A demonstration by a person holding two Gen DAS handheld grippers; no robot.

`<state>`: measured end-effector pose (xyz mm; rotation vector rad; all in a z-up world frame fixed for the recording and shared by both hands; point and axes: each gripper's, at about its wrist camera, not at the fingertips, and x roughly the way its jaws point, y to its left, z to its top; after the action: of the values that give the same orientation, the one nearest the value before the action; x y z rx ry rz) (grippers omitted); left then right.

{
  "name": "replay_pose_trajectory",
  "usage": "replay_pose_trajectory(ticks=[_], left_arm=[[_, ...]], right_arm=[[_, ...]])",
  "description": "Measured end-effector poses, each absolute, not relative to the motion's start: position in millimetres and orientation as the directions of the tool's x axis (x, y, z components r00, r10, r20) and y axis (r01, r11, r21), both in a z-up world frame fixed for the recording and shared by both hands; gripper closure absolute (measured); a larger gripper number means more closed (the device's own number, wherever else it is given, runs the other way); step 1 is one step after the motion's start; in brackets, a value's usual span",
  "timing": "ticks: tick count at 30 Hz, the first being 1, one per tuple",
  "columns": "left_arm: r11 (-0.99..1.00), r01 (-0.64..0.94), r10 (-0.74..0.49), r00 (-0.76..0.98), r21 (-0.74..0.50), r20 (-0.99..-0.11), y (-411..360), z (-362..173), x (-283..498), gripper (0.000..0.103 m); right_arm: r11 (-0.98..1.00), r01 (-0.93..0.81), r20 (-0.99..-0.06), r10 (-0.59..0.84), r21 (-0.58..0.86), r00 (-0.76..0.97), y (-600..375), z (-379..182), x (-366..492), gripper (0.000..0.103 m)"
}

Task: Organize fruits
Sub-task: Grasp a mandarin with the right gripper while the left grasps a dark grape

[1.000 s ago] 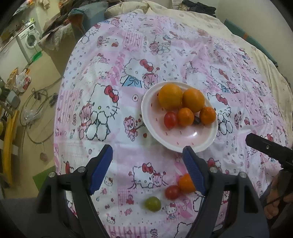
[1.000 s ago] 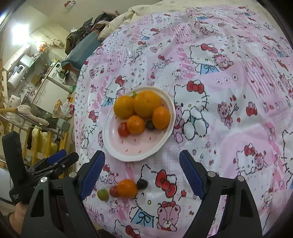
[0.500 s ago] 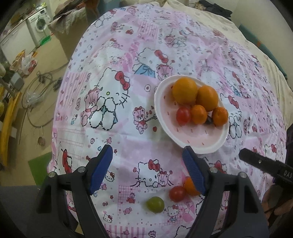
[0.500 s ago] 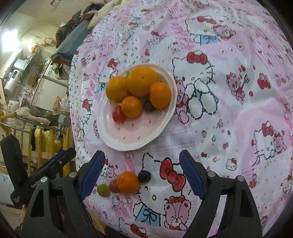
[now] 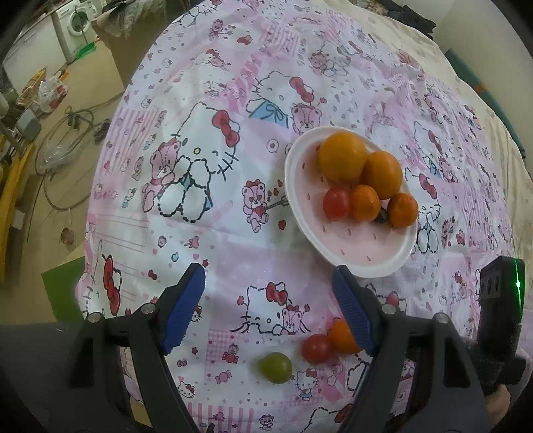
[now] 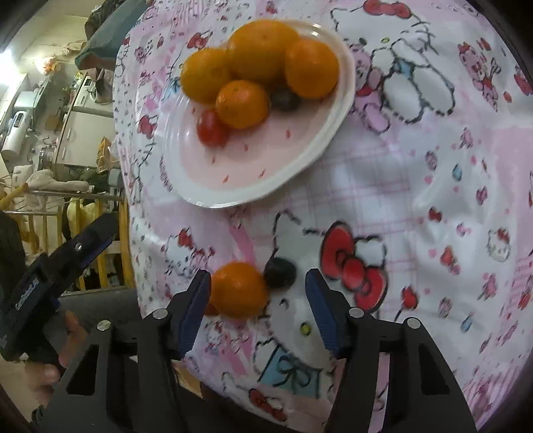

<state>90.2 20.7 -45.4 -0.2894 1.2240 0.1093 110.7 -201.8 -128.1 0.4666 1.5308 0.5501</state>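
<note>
A white plate (image 5: 309,229) (image 6: 233,186) on the Hello Kitty cloth holds several oranges, a red tomato (image 5: 336,202) and a dark grape (image 6: 284,99). Loose near the front edge lie a small orange (image 6: 238,289) (image 5: 341,336), a dark grape (image 6: 279,272), a red tomato (image 5: 316,348) and a green fruit (image 5: 275,367). My right gripper (image 6: 258,311) is open and low, its jaws on either side of the loose orange and dark grape. My left gripper (image 5: 268,314) is open and empty above the cloth, beside the loose fruits.
The pink patterned cloth (image 5: 206,186) covers a rounded surface that drops off at the front and left. Beyond the left edge are the floor with cables (image 5: 63,133), a washing machine (image 5: 75,25) and a drying rack (image 6: 66,206).
My right gripper has dropped down and forward to the loose orange and grape, now between its jaws. My left gripper has shifted left, so the plate sits further right in its view.
</note>
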Motion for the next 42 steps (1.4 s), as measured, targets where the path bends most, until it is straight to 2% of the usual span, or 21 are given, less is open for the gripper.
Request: replay_pose_trajectory(ticks=[3,8,10,17,22,27,30,32,34,36,38,42], left_arm=[[0.959,-0.238,-0.067,0.338,-0.154,-0.939,20,-46,90,0.027],[0.96,-0.239,-0.063,0.331,-0.149,-0.941,17,-49,94,0.027],[0.962,-0.236,-0.054,0.335,-0.139,-0.941,15,-49,94,0.027],[0.968,-0.222,-0.041,0.332,-0.12,-0.942,12,-53,95,0.027],[0.976,-0.172,-0.078,0.306,-0.135,-0.949,1,-61,95,0.027],[0.988,-0.026,-0.143,0.231,-0.153,-0.962,-39,-80,94,0.028],[0.989,0.083,-0.14,0.195,-0.126,-0.971,-71,-89,93,0.032],[0.984,0.14,-0.13,0.172,-0.107,-0.976,-88,-96,93,0.04],[0.979,0.185,-0.115,0.146,-0.087,-0.982,-104,-104,94,0.041],[0.975,0.21,-0.098,0.131,-0.069,-0.987,-115,-110,94,0.044],[0.971,0.236,-0.078,0.121,-0.047,-0.99,-125,-117,96,0.053],[0.965,0.261,-0.05,0.121,-0.017,-0.991,-137,-126,100,0.061]], right_arm=[[0.762,0.003,-0.76,0.646,0.648,-0.07,-198,-133,104,0.042],[0.763,0.008,-0.758,0.643,0.647,-0.11,-181,-147,105,0.044],[0.762,-0.003,-0.758,0.643,0.647,-0.112,-177,-148,106,0.058],[0.753,-0.043,-0.753,0.651,0.656,-0.091,-181,-137,104,0.059],[0.725,-0.054,-0.724,0.688,0.686,0.045,-213,-103,110,0.059],[0.726,-0.001,-0.709,0.672,0.688,0.214,-260,-80,118,0.059],[0.727,0.033,-0.708,0.655,0.686,0.264,-282,-77,120,0.059],[0.727,0.05,-0.708,0.648,0.685,0.283,-293,-77,121,0.059],[0.725,0.068,-0.708,0.641,0.685,0.297,-302,-76,123,0.059],[0.728,0.082,-0.712,0.631,0.681,0.31,-310,-77,121,0.059],[0.727,0.1,-0.714,0.624,0.679,0.317,-316,-78,121,0.059],[0.729,0.104,-0.715,0.617,0.677,0.328,-324,-76,121,0.059]])
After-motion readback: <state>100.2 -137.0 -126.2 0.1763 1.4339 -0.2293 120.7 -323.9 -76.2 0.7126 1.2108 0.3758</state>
